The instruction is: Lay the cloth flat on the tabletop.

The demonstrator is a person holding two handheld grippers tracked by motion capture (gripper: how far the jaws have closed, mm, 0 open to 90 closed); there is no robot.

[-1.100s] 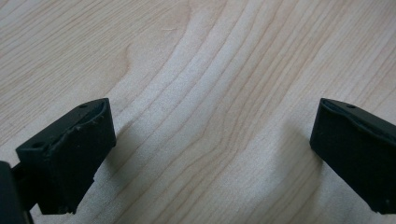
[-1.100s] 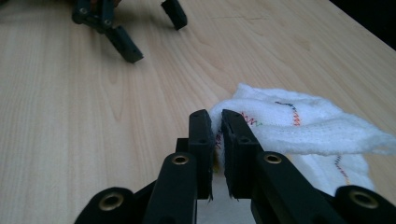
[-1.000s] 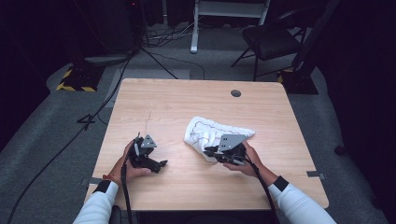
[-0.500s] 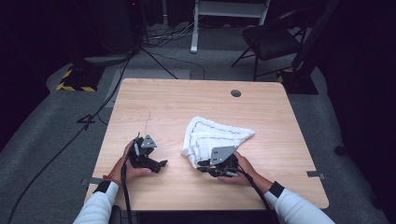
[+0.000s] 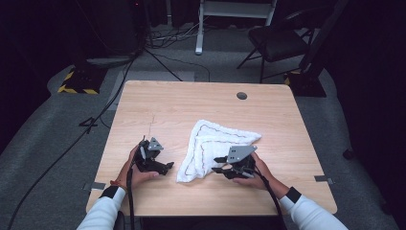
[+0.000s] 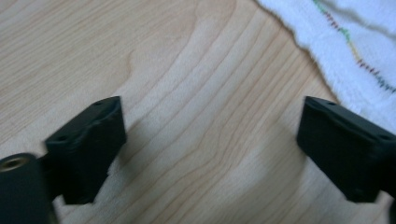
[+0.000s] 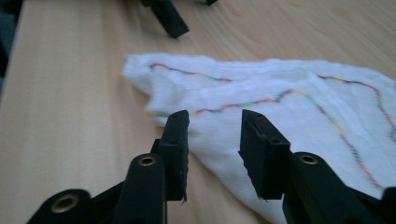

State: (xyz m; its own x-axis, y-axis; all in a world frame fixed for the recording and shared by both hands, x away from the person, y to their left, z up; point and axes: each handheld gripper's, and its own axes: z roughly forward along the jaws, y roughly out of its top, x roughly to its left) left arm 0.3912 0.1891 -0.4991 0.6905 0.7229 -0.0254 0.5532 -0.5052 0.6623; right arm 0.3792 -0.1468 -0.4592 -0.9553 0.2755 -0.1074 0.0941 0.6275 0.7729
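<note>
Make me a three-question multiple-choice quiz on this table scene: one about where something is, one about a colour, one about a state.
1. Where does the white towel lie on the table?
A. Between the left tongs and the right tongs
B. At the far edge by the round hole
C. Hanging off the left edge

2. What colour is the stitched line on the towel?
A. Plain black
B. Multicoloured
C. Solid blue

3. How do the right tongs stand?
A. Clamped on the towel
B. Shut on nothing
C. Jaws apart over the towel's edge

Answers:
1 A, the high view shows the towel lying between the two.
2 B, red, green and yellow stitches show in the right gripper view.
3 C, a gap shows between the jaws, which have just been opening, with nothing pinched.
</note>
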